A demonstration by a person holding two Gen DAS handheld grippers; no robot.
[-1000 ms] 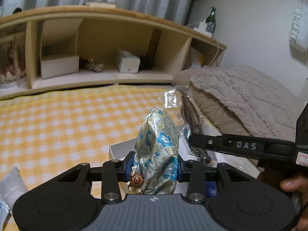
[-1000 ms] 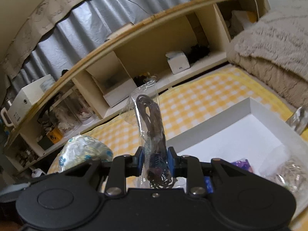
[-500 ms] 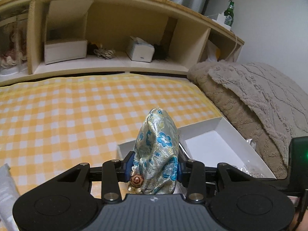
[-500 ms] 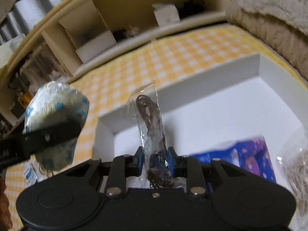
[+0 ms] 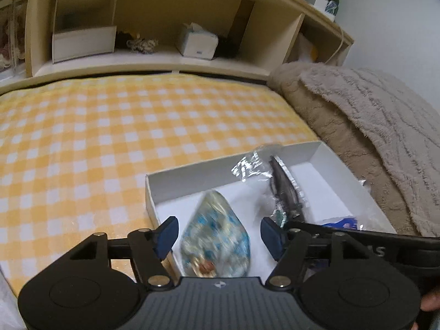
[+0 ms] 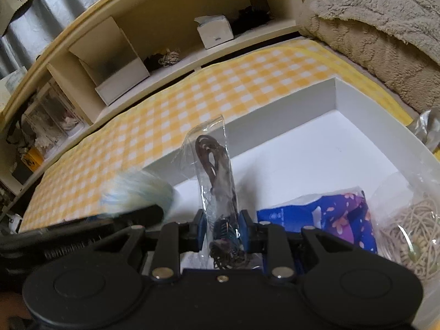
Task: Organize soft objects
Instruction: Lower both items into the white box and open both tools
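Observation:
A white box [image 5: 192, 172] lies on the yellow checked bed cover. My left gripper [image 5: 220, 233] is open above the box's near left corner. A blue-flowered brocade pouch [image 5: 217, 236] is blurred between and below its fingers, inside the box; it also shows blurred in the right wrist view [image 6: 137, 192]. My right gripper [image 6: 222, 229] is shut on a clear bag with a brown cord [image 6: 216, 173] and holds it upright over the box [image 6: 275, 107]. That bag also shows in the left wrist view [image 5: 283, 189].
A purple-blue floral pouch [image 6: 330, 217] and a clear bag of beige cord [image 6: 412, 228] lie in the box's right part. A beige fleece blanket [image 5: 371, 115] is piled to the right. A wooden shelf headboard [image 5: 165, 27] with boxes stands behind the bed.
My left gripper has opened and let go of the brocade pouch, which has dropped into the box. My right gripper has lowered the cord bag over the box, still gripping it.

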